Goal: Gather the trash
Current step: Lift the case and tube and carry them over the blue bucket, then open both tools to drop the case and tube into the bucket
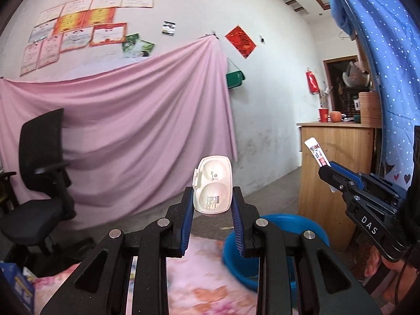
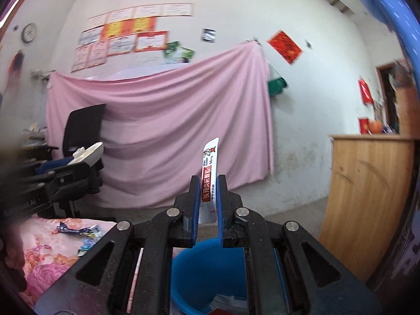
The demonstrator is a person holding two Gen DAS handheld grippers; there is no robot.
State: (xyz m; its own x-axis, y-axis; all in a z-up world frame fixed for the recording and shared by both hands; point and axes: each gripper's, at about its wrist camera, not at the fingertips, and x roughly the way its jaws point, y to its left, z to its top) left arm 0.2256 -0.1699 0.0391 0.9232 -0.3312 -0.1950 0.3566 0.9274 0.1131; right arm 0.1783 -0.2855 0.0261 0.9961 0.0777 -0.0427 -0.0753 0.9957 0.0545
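Note:
My left gripper (image 1: 212,204) is shut on a white plastic blister tray (image 1: 213,183) with two round hollows, held upright above the floral cloth. In the right wrist view that tray (image 2: 88,153) shows at the left in the left gripper (image 2: 76,164). My right gripper (image 2: 209,197) is shut on a flat white and red medicine packet (image 2: 209,173), right above a blue bucket (image 2: 207,275). The left wrist view shows the right gripper (image 1: 328,169) at the right with the packet (image 1: 317,151) sticking out, and the blue bucket (image 1: 236,257) below both grippers.
A floral pink cloth (image 2: 50,252) bears several loose wrappers (image 2: 78,231). Paper scraps lie in the bucket. A black office chair (image 1: 42,173) stands left, a wooden cabinet (image 2: 367,204) right, a pink sheet (image 1: 126,131) hangs on the wall behind.

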